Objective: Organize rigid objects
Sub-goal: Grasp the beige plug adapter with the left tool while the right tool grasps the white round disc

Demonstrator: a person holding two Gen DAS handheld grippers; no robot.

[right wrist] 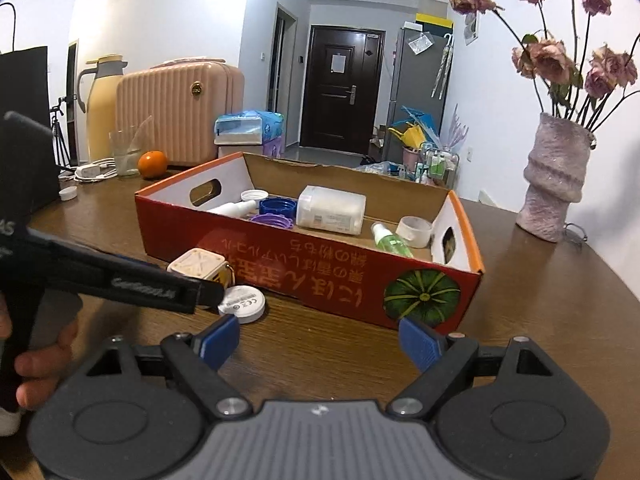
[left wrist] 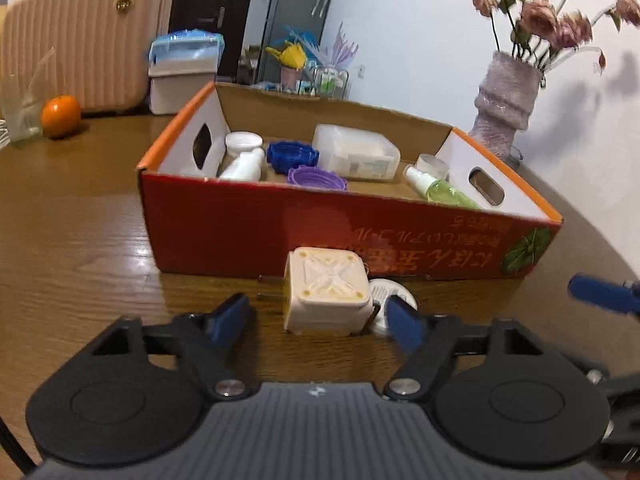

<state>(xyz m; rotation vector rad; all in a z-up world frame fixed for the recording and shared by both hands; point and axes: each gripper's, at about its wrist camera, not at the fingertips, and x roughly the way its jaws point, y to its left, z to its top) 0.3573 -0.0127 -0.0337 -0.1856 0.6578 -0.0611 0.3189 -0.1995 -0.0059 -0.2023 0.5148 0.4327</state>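
Note:
A cream cube-shaped plug adapter (left wrist: 326,292) lies on the wooden table in front of the red cardboard box (left wrist: 248,232). A white round disc (left wrist: 386,294) lies just right of it. My left gripper (left wrist: 316,320) is open, its blue pads on either side of the adapter, not touching it. In the right wrist view the adapter (right wrist: 198,264) and disc (right wrist: 242,304) lie left of the box (right wrist: 320,276). My right gripper (right wrist: 320,340) is open and empty near the box's front corner. The box holds bottles, caps, a white container and tape.
A grey vase (right wrist: 554,184) of dried roses stands at the right. An orange (right wrist: 152,163), a glass, a charger cable and a pink suitcase (right wrist: 180,108) are at the back left. The left gripper's body (right wrist: 100,276) crosses the left of the right wrist view.

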